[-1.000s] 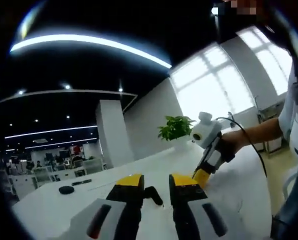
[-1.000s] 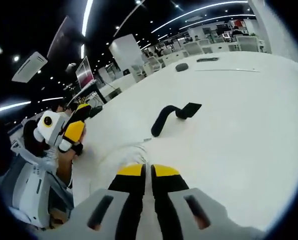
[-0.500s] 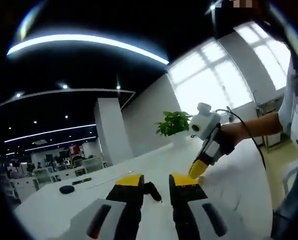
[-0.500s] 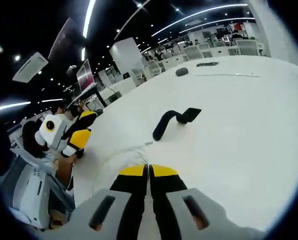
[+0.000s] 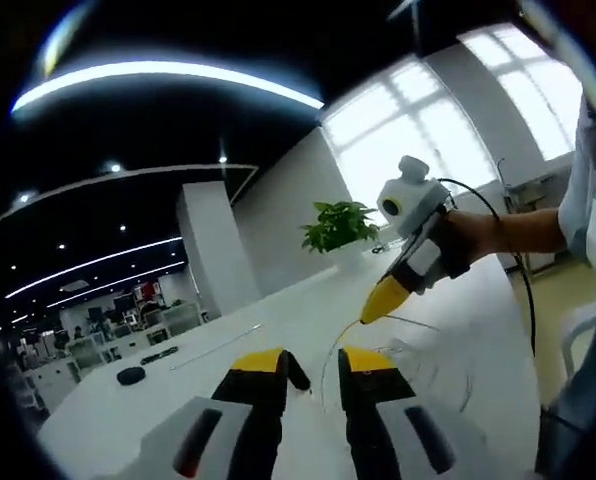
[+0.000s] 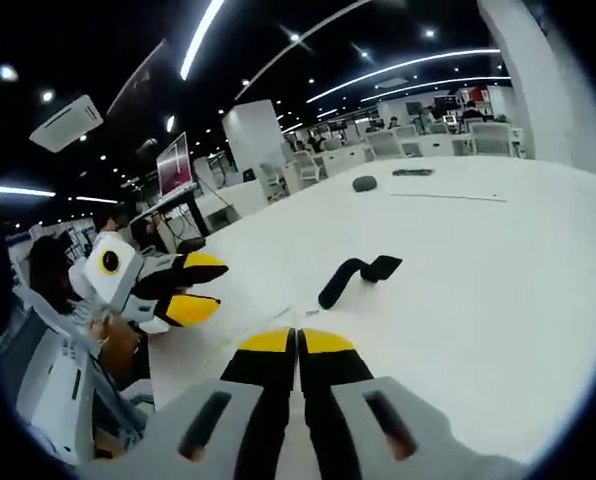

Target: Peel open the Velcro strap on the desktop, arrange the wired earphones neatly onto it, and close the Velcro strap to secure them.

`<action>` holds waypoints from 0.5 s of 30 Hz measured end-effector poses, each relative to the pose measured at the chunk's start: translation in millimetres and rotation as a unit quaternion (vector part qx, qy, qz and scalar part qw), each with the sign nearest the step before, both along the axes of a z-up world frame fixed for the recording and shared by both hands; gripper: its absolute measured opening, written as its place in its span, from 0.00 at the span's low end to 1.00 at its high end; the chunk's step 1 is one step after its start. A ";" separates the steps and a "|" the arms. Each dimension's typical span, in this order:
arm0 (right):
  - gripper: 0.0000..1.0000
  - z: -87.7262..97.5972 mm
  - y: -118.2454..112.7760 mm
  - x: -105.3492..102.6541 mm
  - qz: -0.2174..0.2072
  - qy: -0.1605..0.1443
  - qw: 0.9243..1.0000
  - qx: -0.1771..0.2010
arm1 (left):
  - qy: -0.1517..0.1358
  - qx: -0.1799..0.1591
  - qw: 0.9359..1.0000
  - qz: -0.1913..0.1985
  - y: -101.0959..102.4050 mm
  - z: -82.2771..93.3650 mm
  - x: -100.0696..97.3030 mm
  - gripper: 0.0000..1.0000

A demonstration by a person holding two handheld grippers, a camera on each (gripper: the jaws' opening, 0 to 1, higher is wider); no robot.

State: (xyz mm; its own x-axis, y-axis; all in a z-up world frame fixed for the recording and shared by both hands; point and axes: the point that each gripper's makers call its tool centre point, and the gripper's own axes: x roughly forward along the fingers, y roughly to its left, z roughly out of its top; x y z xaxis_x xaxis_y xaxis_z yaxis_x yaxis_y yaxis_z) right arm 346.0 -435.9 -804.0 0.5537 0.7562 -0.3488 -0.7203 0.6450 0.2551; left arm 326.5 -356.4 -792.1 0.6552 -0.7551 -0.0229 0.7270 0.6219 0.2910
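The right gripper (image 6: 297, 345) had its jaws pressed together; in the left gripper view it (image 5: 370, 305) hung above the desk (image 5: 278, 330) with thin white earphone wire (image 5: 330, 350) trailing from its tip in loose loops, so it seemed clamped on the earphones. The left gripper (image 5: 309, 365) hovered with jaws apart, holding nothing. By that, the task looked about midway: the wire was lifted but not yet laid on the strap. Farther out on the desk (image 6: 498, 260) lay the strap (image 6: 356, 277), black, arched up in a hump with one end flat, apparently already peeled open. Arranging the wire on it and closing it remained.
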 end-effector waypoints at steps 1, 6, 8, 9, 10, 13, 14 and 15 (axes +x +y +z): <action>0.04 1.6 0.3 -1.2 -0.001 -0.003 1.000 0.001 | 0.000 0.004 1.000 0.002 -0.4 -0.5 -0.1 0.24; 0.04 9.9 0.7 -4.9 -0.010 -0.025 1.000 0.000 | -0.006 0.021 1.000 0.005 -3.7 -0.6 -0.6 0.24; 0.04 12.9 1.2 -6.8 -0.010 -0.030 1.000 0.003 | -0.008 0.026 1.000 0.005 -6.0 0.1 -0.5 0.24; 0.03 14.2 2.0 -8.0 -0.009 -0.030 0.999 0.005 | -0.009 0.028 1.000 0.006 -7.2 0.4 -0.1 0.24; 0.03 15.1 2.9 -9.3 -0.008 -0.031 0.999 0.007 | -0.009 0.030 0.999 0.006 -8.4 0.6 0.4 0.24; 0.03 17.5 6.0 -14.2 -0.005 -0.034 0.999 0.012 | -0.008 0.034 0.999 0.004 -12.1 0.7 0.9 0.24; 0.03 18.5 7.6 -16.6 -0.003 -0.036 0.999 0.015 | -0.010 0.039 0.999 0.002 -14.1 0.1 0.8 0.24; 0.03 19.3 8.7 -17.9 -0.002 -0.037 0.999 0.017 | -0.013 0.047 0.999 0.003 -15.1 -0.8 1.0 0.24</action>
State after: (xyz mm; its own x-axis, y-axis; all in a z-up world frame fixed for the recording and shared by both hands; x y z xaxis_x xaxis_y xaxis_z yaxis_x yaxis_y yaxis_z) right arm 328.1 -427.2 -784.6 0.5800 0.7648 -0.2805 -0.7357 0.6396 0.2227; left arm 327.4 -371.6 -792.9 0.6613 -0.7463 -0.0761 0.7143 0.5955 0.3677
